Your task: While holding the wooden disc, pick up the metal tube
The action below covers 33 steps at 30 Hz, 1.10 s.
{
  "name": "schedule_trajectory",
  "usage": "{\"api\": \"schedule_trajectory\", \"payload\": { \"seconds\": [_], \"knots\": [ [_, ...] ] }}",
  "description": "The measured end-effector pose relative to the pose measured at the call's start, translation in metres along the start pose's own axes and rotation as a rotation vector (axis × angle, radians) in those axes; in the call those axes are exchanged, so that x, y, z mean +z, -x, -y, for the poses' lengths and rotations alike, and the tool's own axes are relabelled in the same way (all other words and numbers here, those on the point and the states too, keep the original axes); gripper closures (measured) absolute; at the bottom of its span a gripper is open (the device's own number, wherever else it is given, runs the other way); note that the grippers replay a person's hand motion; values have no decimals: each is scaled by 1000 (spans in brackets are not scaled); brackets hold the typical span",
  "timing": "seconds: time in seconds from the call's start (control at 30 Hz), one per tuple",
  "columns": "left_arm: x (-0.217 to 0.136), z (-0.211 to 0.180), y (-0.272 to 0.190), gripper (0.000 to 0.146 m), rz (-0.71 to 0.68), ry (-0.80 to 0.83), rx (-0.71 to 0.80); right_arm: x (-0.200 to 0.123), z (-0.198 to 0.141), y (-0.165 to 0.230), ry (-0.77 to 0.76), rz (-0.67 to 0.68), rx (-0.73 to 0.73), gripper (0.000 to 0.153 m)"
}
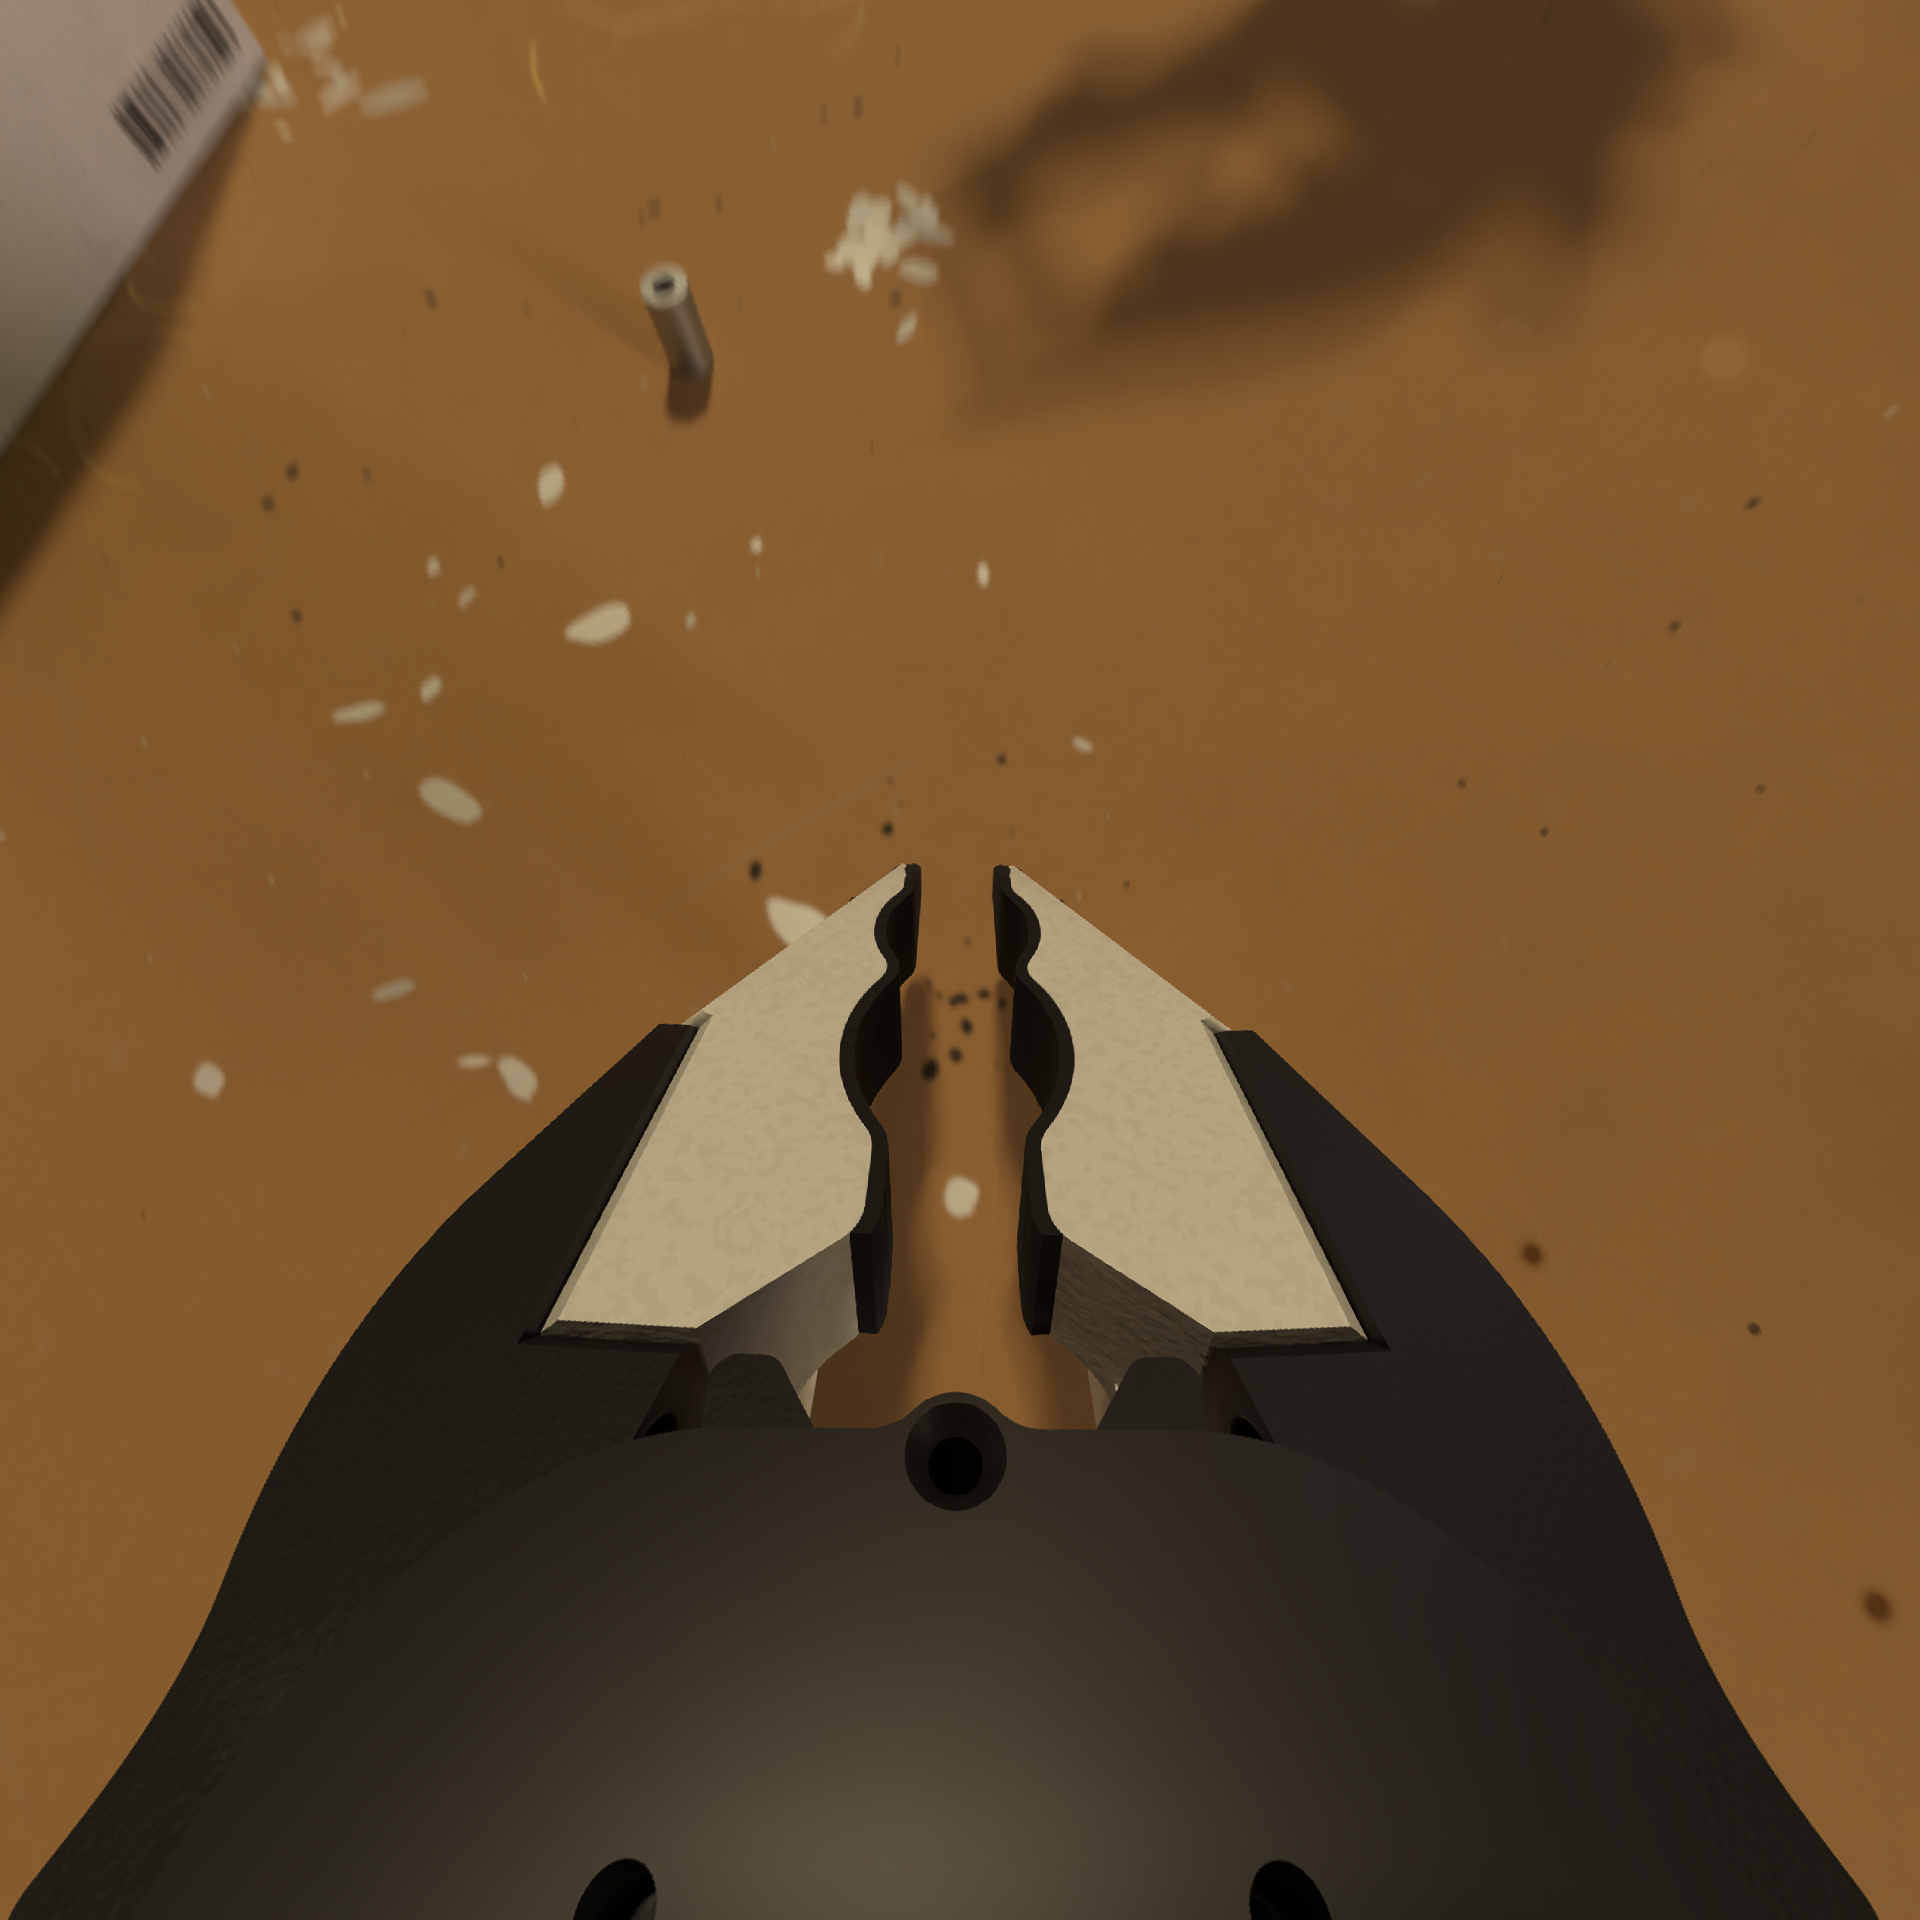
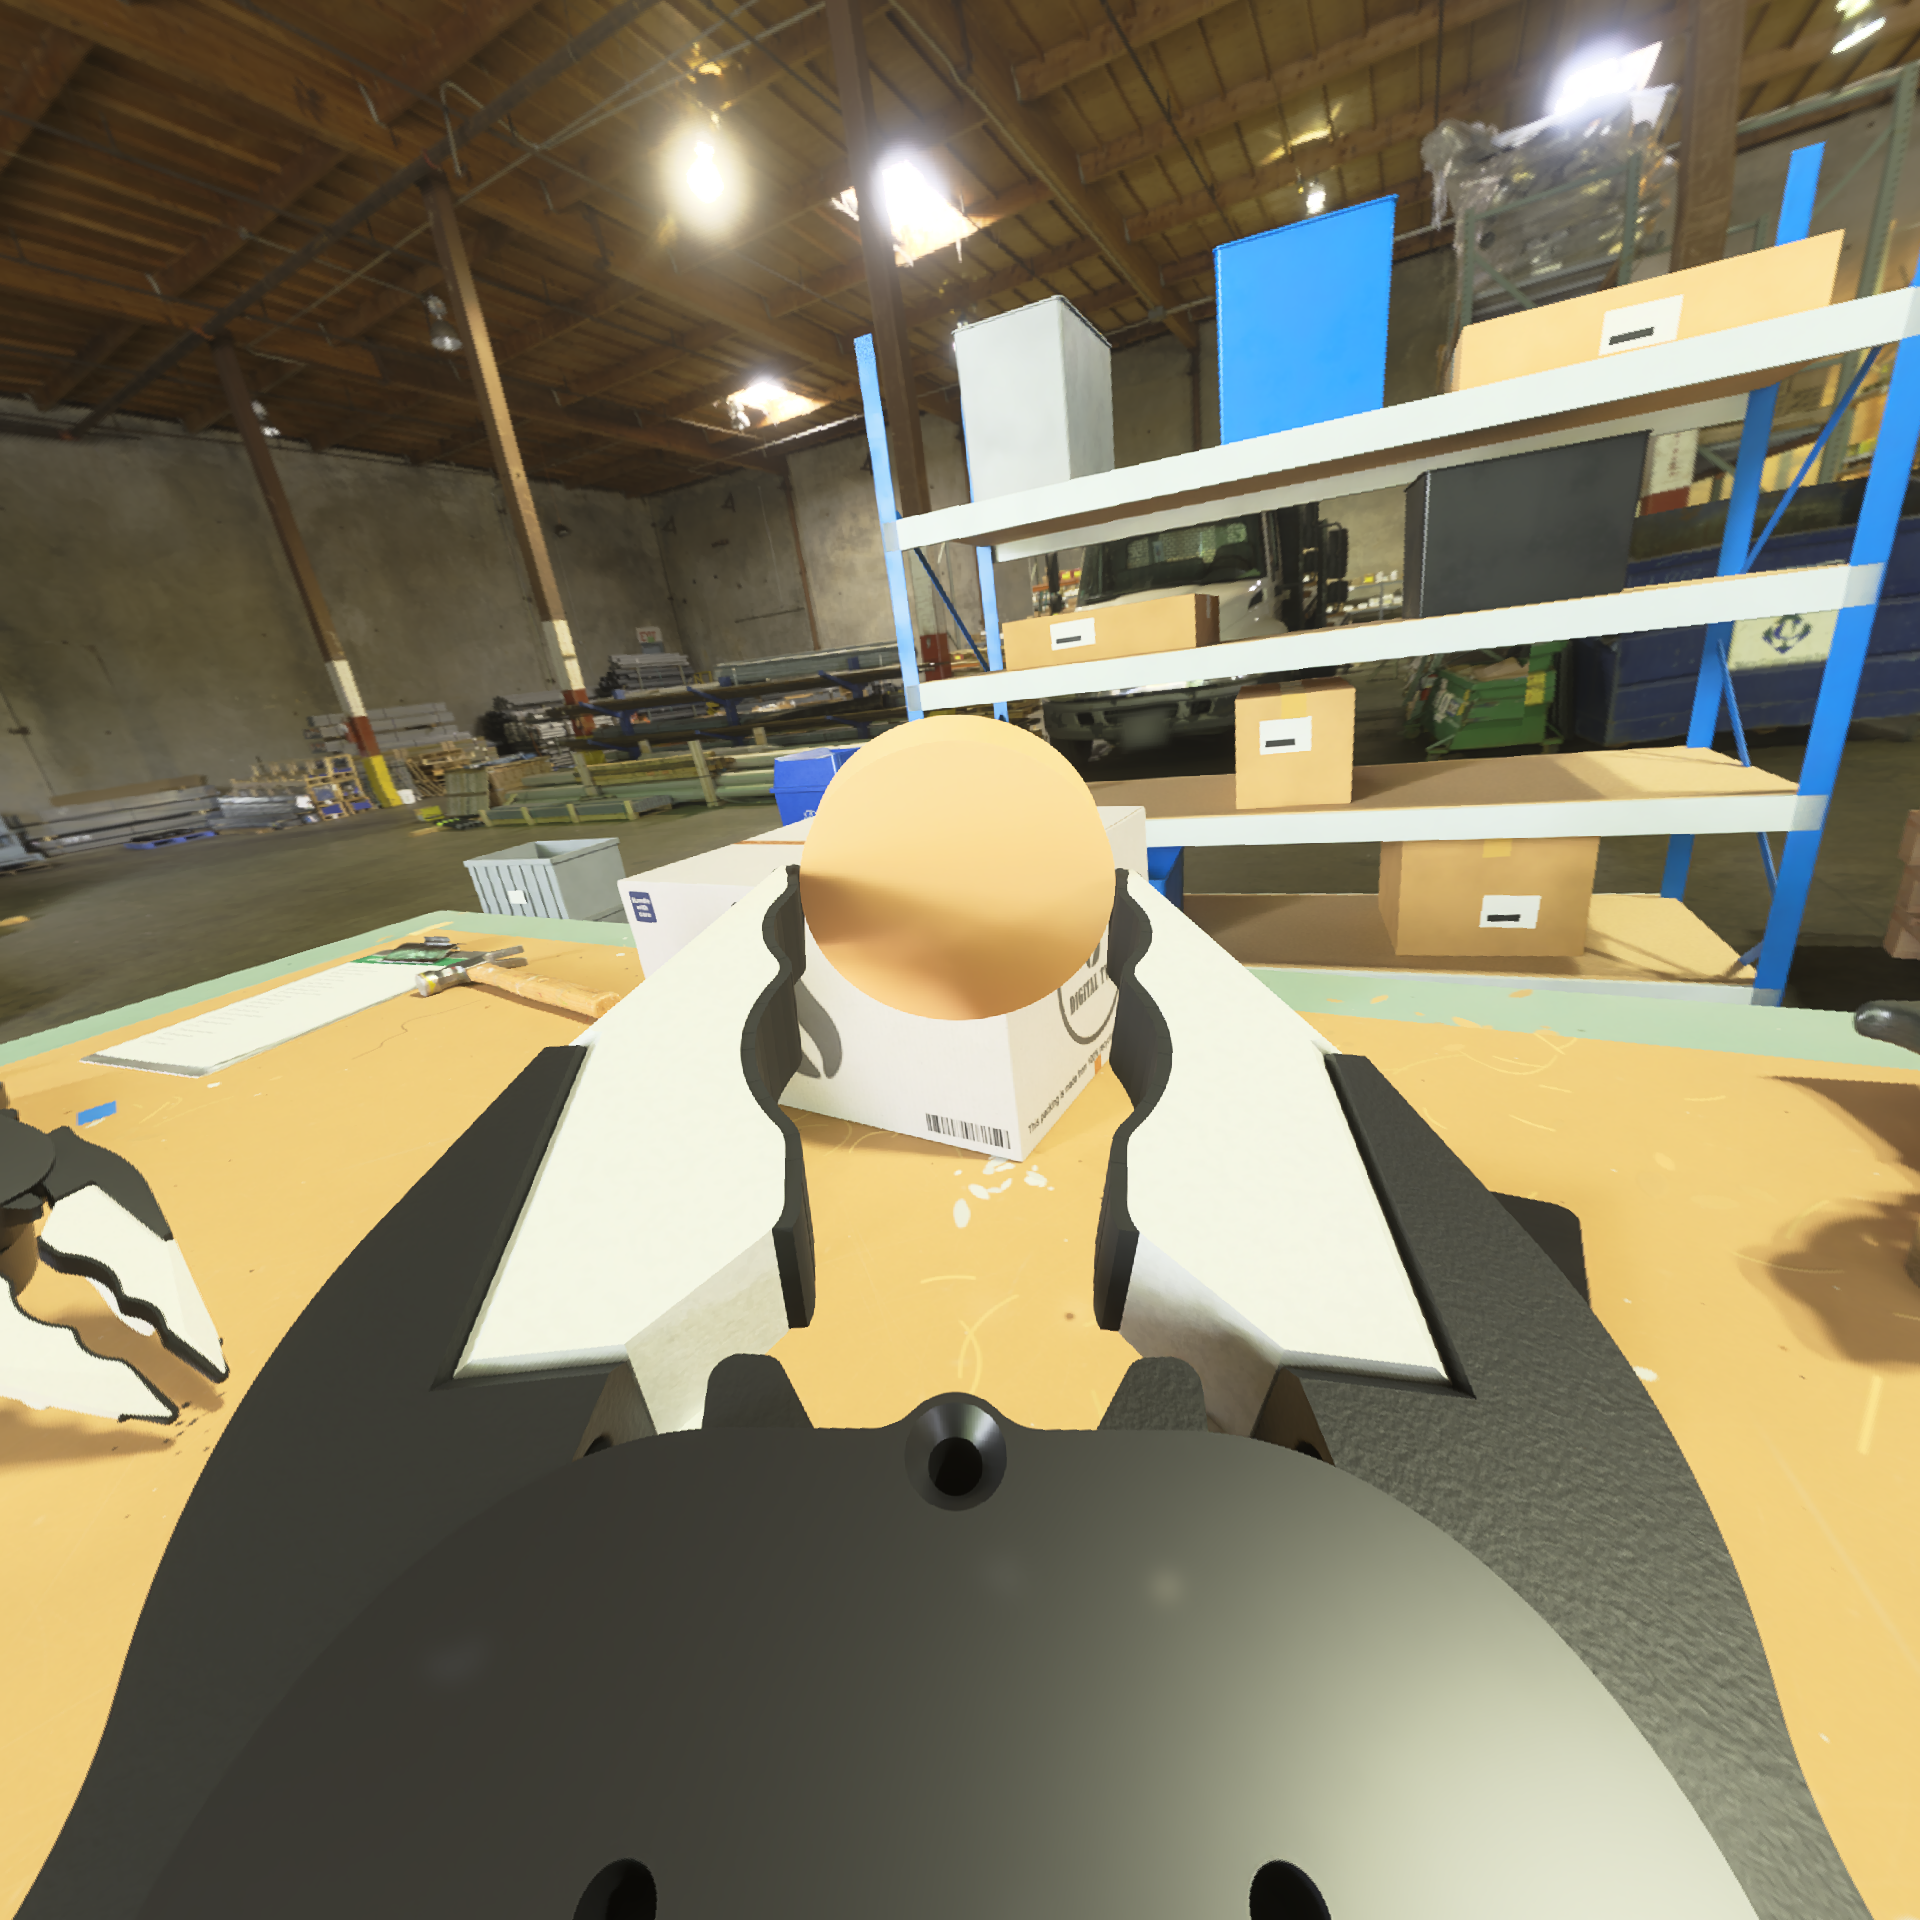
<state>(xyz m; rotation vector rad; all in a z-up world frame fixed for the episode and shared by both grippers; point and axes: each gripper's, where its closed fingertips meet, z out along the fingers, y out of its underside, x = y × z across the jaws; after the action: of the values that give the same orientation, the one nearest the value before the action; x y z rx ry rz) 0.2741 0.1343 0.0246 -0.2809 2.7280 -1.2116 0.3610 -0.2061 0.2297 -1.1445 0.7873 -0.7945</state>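
Note:
The metal tube (image 1: 675,327) is a small grey cylinder lying on the brown table (image 1: 1351,727), far ahead and left of my left gripper (image 1: 956,878). That gripper hovers above the table, jaws almost together with only a thin gap, empty. It also shows at the left edge of the right wrist view (image 2: 197,1382). My right gripper (image 2: 956,883) is shut on the round wooden disc (image 2: 956,862), gripped at its tips and held above the table.
A white cardboard box (image 2: 935,1081) stands just beyond the disc; its corner shows in the left wrist view (image 1: 94,156) near the tube. White chips (image 1: 883,239) litter the table. A hammer (image 2: 509,982) and a paper sheet (image 2: 249,1013) lie far left. A blue shelf rack (image 2: 1455,623) stands behind.

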Motion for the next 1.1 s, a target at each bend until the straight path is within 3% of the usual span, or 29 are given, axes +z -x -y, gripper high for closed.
{"api": "schedule_trajectory", "payload": {
  "seconds": [0.23,0.47,0.63,0.8,0.87,1.0,1.1],
  "knots": [
    [-9,-19,-17,126,-25,152,-59,15,-3,8,0,39,8,94],
    [2,29,-37,122,-42,88,55,28,-11,18,16,75,15,94],
    [25,34,-15,122,-2,163,51,31,-10,23,20,92,-5,94],
    [36,43,-1,118,-79,139,-35,25,-6,15,17,82,-16,94],
    [38,51,18,118,-50,131,-35,21,-4,10,14,79,-14,94],
    [49,69,65,115,71,194,74,13,2,-2,-1,63,-3,94],
    [66,81,82,114,61,223,182,9,5,-7,-11,51,2,94]
  ]
}}
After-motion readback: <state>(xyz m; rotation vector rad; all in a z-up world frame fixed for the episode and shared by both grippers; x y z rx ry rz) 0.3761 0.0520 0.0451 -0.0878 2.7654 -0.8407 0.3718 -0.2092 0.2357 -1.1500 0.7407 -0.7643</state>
